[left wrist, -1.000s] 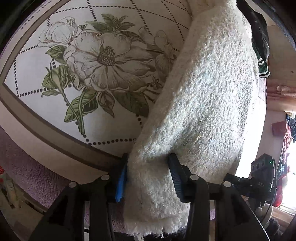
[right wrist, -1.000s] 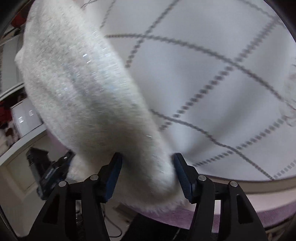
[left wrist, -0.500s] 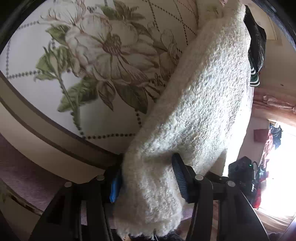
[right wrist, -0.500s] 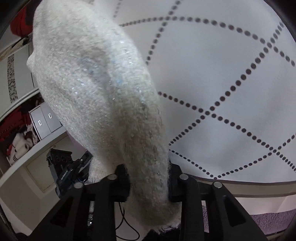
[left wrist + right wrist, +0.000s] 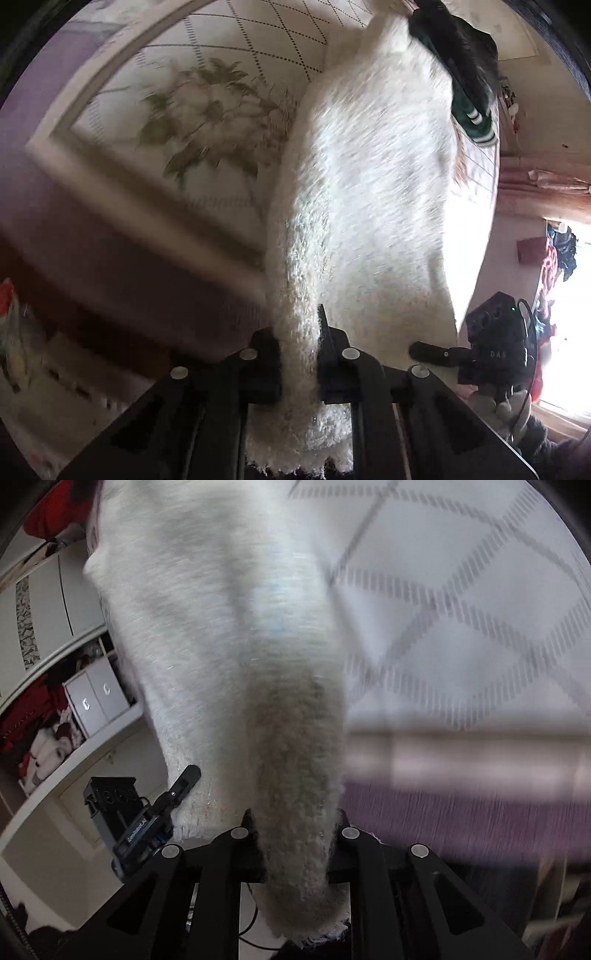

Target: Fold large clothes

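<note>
Above the white quilted bedspread [image 5: 236,48] with its dotted diamonds and printed flower, a fluffy cream knitted sweater [image 5: 373,177] hangs stretched between both tools. The lifting step of a fold looks underway; next, the raised edge likely needs carrying over evenly. Left gripper [image 5: 299,354] and right gripper [image 5: 295,834] have just closed, each clenching bunched sweater fabric.

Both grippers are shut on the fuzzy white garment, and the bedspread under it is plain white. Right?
Not quite. The bedspread has a flower print and dotted diamond lines, as the left wrist view shows. Both the left gripper and right gripper are shut on the garment.
</note>
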A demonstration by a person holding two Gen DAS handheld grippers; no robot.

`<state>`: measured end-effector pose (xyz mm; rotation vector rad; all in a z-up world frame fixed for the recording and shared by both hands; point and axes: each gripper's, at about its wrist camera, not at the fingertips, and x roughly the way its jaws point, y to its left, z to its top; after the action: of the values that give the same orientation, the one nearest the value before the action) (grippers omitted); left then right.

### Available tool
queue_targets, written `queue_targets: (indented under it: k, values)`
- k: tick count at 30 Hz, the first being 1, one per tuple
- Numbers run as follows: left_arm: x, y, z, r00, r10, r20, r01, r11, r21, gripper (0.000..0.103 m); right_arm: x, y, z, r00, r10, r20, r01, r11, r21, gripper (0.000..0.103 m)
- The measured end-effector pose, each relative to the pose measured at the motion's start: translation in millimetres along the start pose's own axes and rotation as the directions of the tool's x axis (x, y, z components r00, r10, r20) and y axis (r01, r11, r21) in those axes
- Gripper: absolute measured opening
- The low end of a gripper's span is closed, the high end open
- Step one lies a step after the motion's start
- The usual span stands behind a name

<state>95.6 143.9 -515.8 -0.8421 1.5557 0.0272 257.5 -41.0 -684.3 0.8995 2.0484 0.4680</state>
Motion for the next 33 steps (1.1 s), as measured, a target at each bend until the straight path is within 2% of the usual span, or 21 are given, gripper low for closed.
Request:
queue_targets:
  k: [3,6,7,10,12,13,16,18,19,20,21,22,23,24,25,26,27,28,29,31,33]
  values:
    - [-42,-9,-7,0.998,-0.050,-0.026,0.048,0.997,-0.067,0.009,-11,11,-48,0.992,0.089,-0.092,-0.080,0.992,0.093,0.017]
    - [-74,-34,17,0.995,-0.095,0.013,0.095,0.994,-0.061,0.009,-30,26,-67,0.971,0.218,-0.097,-0.199,0.965,0.173,0.017]
    - [-77,-41,35,0.994,-0.109,0.030,0.110,0.993,-0.050,0.009,-36,30,-66,0.961,0.264,-0.085,-0.243,0.950,0.196,0.017]
    - [-74,-67,83,0.991,-0.069,0.110,0.070,0.997,-0.007,0.010,-48,46,-44,0.927,0.376,-0.005,-0.363,0.898,0.249,0.017]
    - [-60,-74,113,0.992,0.007,0.129,-0.008,1.000,0.007,0.010,-52,48,-24,0.908,0.415,0.054,-0.413,0.872,0.263,0.017]
    - [-47,-82,130,0.990,0.009,0.140,-0.010,1.000,0.000,0.011,-57,44,-10,0.898,0.435,0.069,-0.437,0.856,0.278,0.017]
    - [-27,-100,165,0.985,-0.001,0.171,0.001,1.000,-0.003,0.014,-66,20,30,0.836,0.528,0.150,-0.542,0.753,0.373,0.017]
    - [-26,-117,176,0.977,-0.051,0.208,0.048,0.999,0.019,0.028,-63,6,45,0.769,0.603,0.211,-0.629,0.654,0.420,0.017]
    - [-28,-122,178,0.971,-0.073,0.226,0.069,0.997,0.026,0.045,-67,-1,52,0.750,0.617,0.239,-0.651,0.624,0.432,0.018]
    - [-35,-128,182,0.958,-0.105,0.265,0.097,0.994,0.042,0.071,-64,-2,59,0.735,0.627,0.258,-0.668,0.604,0.433,0.018]
    - [-39,-131,186,0.950,-0.116,0.290,0.105,0.993,0.055,0.081,-62,-6,66,0.703,0.651,0.285,-0.699,0.560,0.446,0.022]
    - [-47,-139,188,0.934,-0.118,0.336,0.100,0.992,0.071,0.090,-58,-12,68,0.681,0.663,0.311,-0.719,0.522,0.460,0.030]
    - [-52,-143,189,0.920,-0.118,0.373,0.096,0.993,0.075,0.090,-55,-17,70,0.656,0.671,0.345,-0.740,0.482,0.470,0.036]
    - [-55,-145,191,0.910,-0.120,0.397,0.098,0.992,0.074,0.091,-55,-20,75,0.634,0.672,0.384,-0.761,0.450,0.467,0.051]
    - [-59,-146,191,0.898,-0.117,0.424,0.098,0.993,0.066,0.091,-62,-29,77,0.614,0.676,0.407,-0.778,0.432,0.456,0.066]
    - [-64,-145,191,0.885,-0.109,0.452,0.098,0.994,0.047,0.091,-69,-32,77,0.586,0.685,0.433,-0.802,0.413,0.431,0.074]
    - [-65,-144,194,0.877,-0.106,0.468,0.100,0.994,0.037,0.091,-75,-30,78,0.574,0.690,0.442,-0.814,0.417,0.405,0.083]
    - [-67,-143,193,0.868,-0.092,0.487,0.091,0.996,0.026,0.091,-90,-22,77,0.580,0.686,0.438,-0.813,0.459,0.358,0.083]
    - [-68,-141,191,0.861,-0.057,0.505,0.061,0.998,0.009,0.091,-106,-18,76,0.603,0.671,0.431,-0.797,0.515,0.314,0.083]
    - [-65,-140,184,0.854,0.007,0.520,-0.014,1.000,0.008,0.091,-129,-4,69,0.687,0.599,0.412,-0.716,0.653,0.245,0.083]
    - [-52,-139,174,0.843,0.104,0.528,-0.128,0.992,0.008,0.091,-167,2,63,0.796,0.452,0.402,-0.533,0.838,0.115,0.083]
